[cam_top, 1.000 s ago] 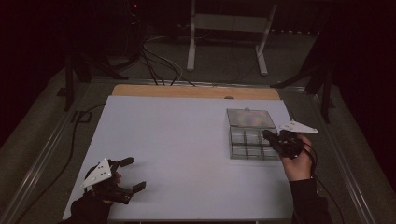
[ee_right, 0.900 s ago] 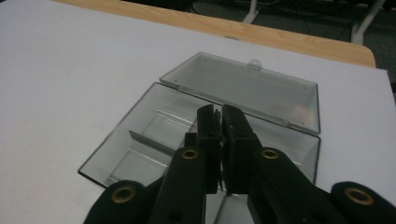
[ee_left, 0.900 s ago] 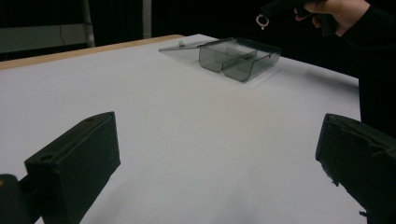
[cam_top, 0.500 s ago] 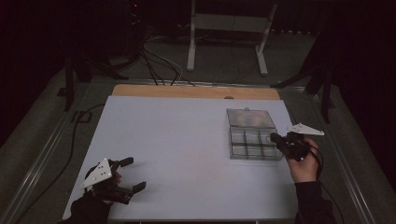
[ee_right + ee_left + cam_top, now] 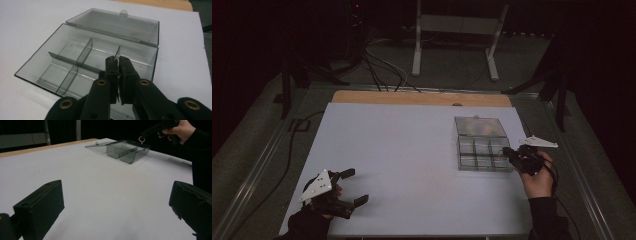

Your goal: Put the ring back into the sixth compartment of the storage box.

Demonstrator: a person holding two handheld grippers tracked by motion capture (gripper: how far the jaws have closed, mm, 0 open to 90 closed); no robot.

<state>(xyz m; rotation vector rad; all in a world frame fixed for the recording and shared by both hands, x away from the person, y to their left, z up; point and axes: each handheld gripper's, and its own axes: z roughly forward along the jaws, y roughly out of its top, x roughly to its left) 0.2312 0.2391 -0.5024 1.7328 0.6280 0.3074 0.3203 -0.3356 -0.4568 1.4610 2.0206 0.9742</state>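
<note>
High view: a clear plastic compartment box (image 5: 482,152) sits near the right edge of the white tabletop (image 5: 412,150), about halfway between its far and near edges. Its lid (image 5: 479,126) is folded back flat toward the far edge. The right gripper (image 5: 512,155) sits at the box's near right corner, jaws closed together. The left gripper (image 5: 352,187) is by the near left corner of the tabletop, its jaws spread wide with nothing between them.

Left gripper view: the two black jaws stand far apart over bare tabletop. Farther off, the open box (image 5: 127,150) shows thin dividers. The right gripper (image 5: 146,133) hangs just above the box's rim, and a small ring (image 5: 141,139) dangles at its tip.

Right gripper view: the jaws are pressed together at their tips (image 5: 117,62), with a thin sliver of something caught between them, too little visible there to name. They point into the box (image 5: 32,67), over a compartment on the right side. Dividers (image 5: 75,62) split the box into compartments, and those in sight are bare. The lid (image 5: 117,23) lies flat behind, with a small round tab at its far edge.
</note>
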